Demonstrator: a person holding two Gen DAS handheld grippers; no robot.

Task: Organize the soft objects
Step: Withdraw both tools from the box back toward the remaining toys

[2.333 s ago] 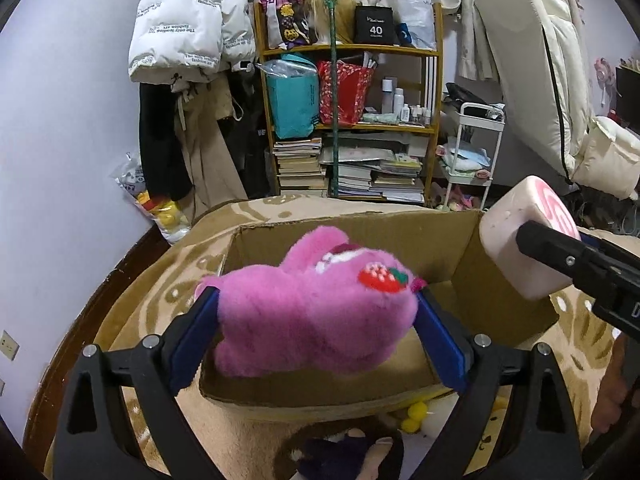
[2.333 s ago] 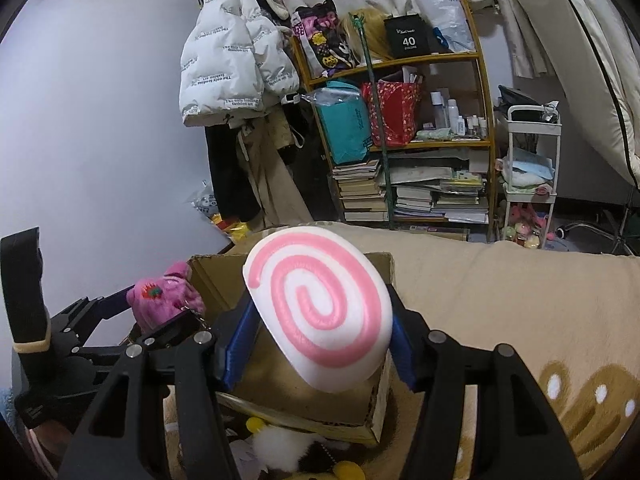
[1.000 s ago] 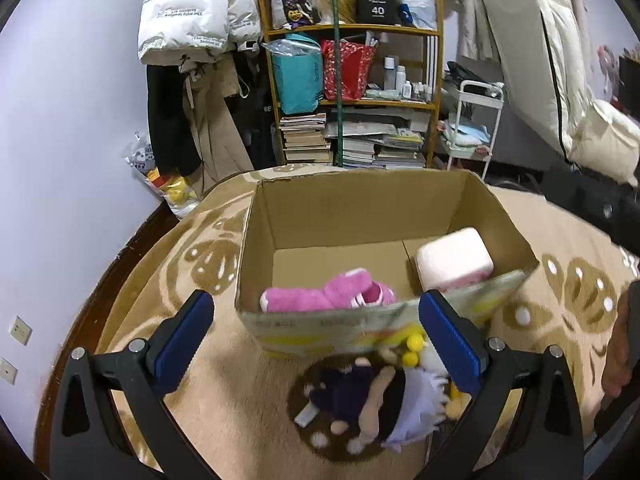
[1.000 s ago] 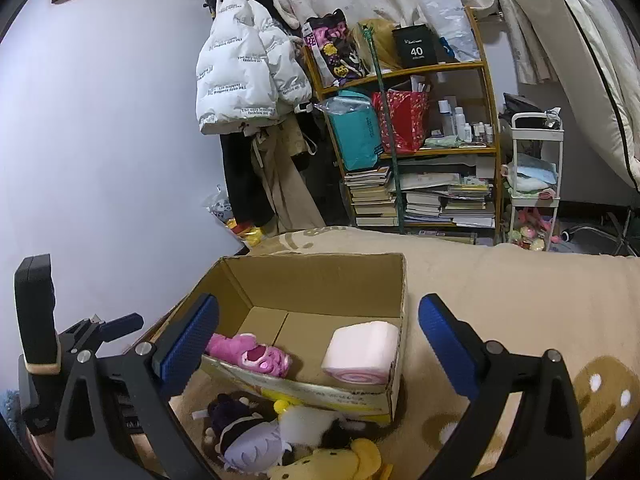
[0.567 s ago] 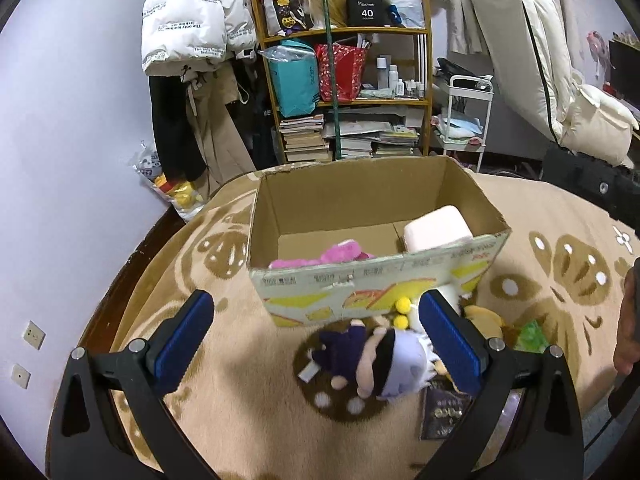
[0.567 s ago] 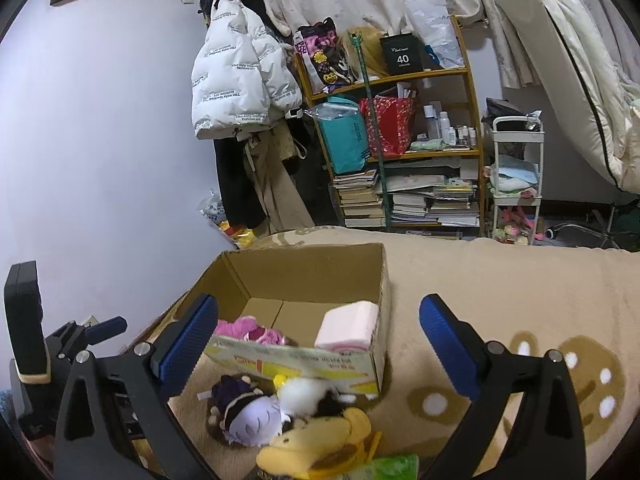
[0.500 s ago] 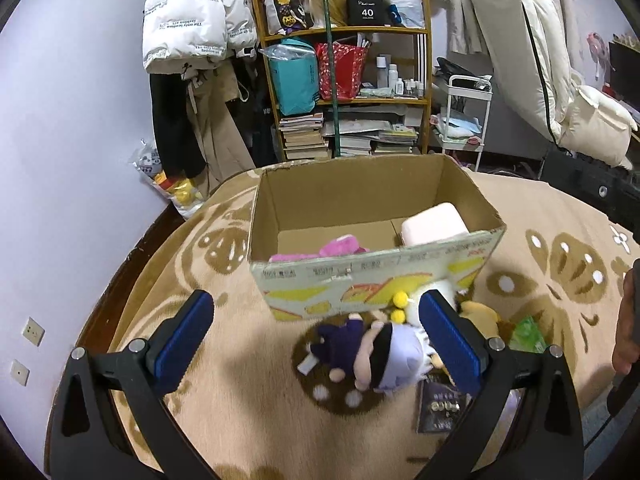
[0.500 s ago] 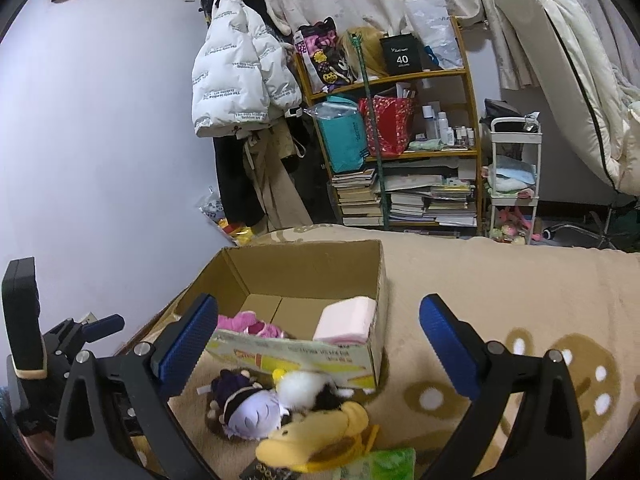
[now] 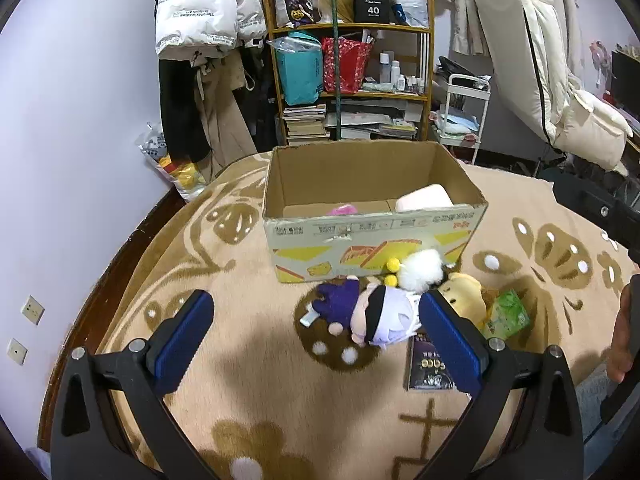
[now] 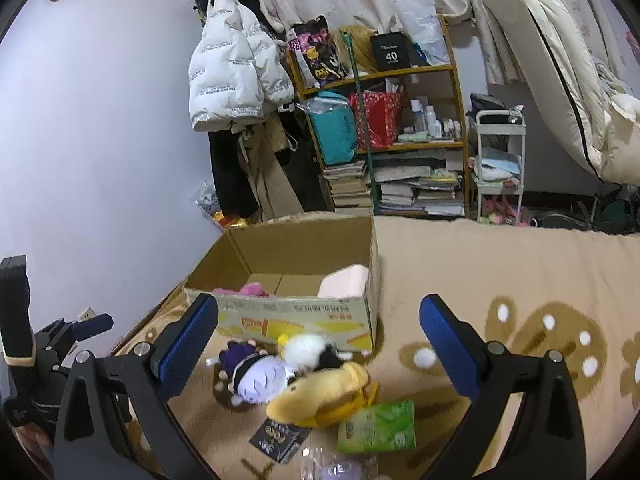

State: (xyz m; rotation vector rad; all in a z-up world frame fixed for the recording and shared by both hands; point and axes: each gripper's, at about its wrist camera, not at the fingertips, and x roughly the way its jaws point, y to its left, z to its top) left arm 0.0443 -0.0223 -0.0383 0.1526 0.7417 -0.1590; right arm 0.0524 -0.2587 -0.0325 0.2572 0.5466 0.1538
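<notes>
Black box [image 9: 373,1] on shelf reads "40"

Pale lilac wall [image 9: 80,128] is filling the left side, two wall sockets [image 9: 33,309] sitting low near the dark wooden edge [image 9: 132,240]. Beige carpet with brown floral pattern [image 9: 248,392] is covering the surface. Wooden shelf unit [image 10: 384,136] is standing at the back, holding stacked books [image 10: 416,194], a teal bag [image 9: 300,67] and a red bag [image 9: 346,65]. White puffer jacket [image 10: 232,68] is hanging beside it. White trolley cart [image 10: 498,168] is standing right of the shelves. Cream mattress [image 9: 536,64] is leaning against the right wall.
</notes>
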